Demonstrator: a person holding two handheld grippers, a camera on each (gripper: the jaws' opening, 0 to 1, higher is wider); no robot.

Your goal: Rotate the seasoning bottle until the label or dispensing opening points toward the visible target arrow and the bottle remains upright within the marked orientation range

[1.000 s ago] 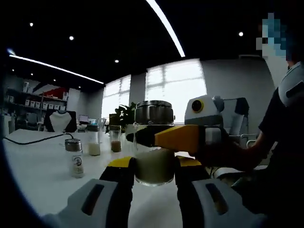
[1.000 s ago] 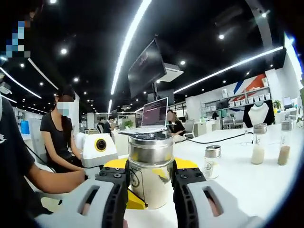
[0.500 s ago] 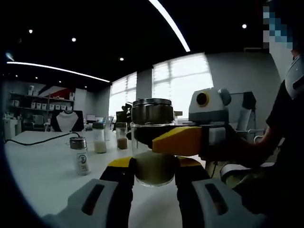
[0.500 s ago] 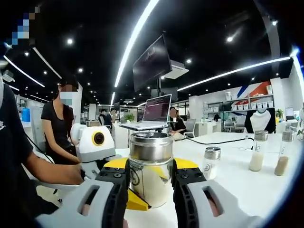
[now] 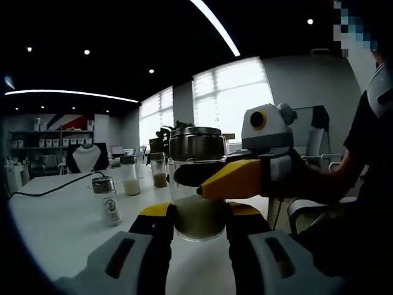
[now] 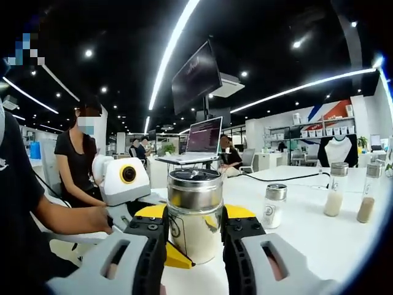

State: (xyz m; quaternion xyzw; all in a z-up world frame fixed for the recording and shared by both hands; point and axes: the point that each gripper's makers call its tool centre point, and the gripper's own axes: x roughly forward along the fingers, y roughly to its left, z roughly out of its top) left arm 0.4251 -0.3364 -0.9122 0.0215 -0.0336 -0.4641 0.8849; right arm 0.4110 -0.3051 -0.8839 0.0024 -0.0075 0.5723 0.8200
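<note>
You've got the seasoning bottle point(image 5: 198, 184) pinned from both sides: your left gripper point(image 5: 198, 236) has its jaws clamped on the glass lower body, and your right gripper point(image 6: 194, 236) is clamped on it too, from the opposite side. The bottle sits upright, just above the white desk point(image 5: 55, 224), with the small shaker point(image 5: 109, 201) well off to its side. No target arrow or label visible, so I can't judge how much turning remains.

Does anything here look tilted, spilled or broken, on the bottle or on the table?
Nothing stands out. The seasoning bottle stands upright, lid on, clamped by both the left gripper and the right gripper. The three shakers on the white table stand upright, with no spill.
</note>
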